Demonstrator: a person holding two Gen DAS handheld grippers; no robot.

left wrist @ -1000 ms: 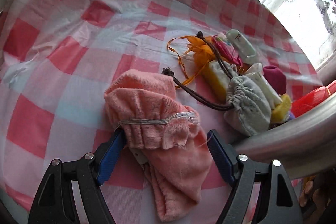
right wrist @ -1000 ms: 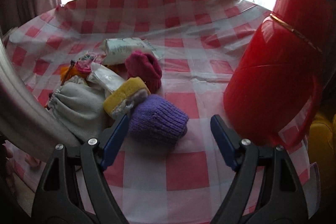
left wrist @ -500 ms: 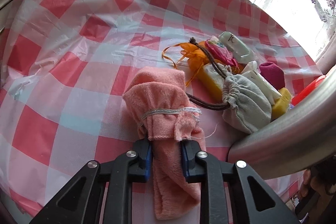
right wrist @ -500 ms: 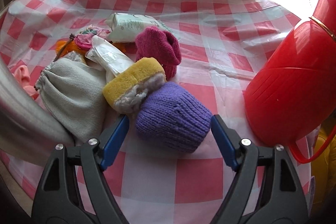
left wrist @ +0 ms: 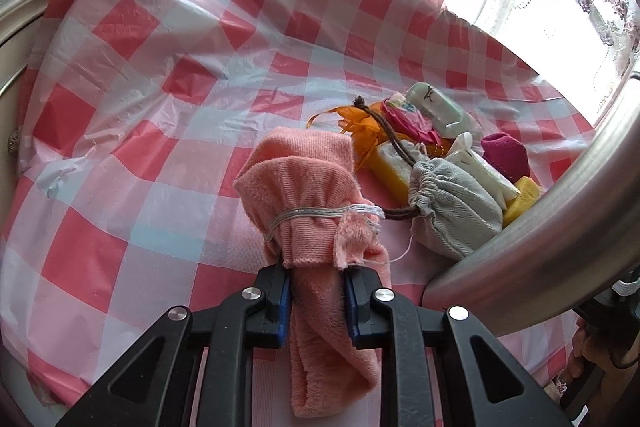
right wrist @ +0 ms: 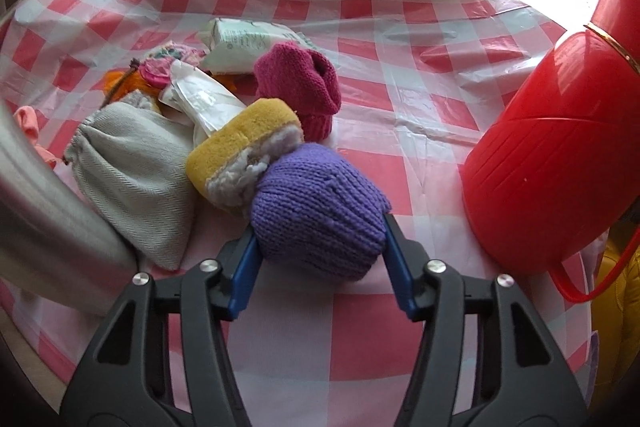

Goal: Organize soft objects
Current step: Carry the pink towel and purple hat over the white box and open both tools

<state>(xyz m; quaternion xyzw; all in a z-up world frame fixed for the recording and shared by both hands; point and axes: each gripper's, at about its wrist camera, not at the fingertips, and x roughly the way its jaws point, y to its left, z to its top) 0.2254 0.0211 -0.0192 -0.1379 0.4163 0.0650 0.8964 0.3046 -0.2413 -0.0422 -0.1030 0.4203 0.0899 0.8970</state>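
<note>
Two tools are at work. On the left, the tool is clenched on the pink towel bundle, which lies on the checked tabletop just left of the pile. On the right, the tool has its blue pads against both sides of the purple knit hat, seemingly gripping it beside the yellow sponge. The step looks like pickup; next, each soft piece needs lifting clear of its neighbours without dragging the grey drawstring pouch.
</note>
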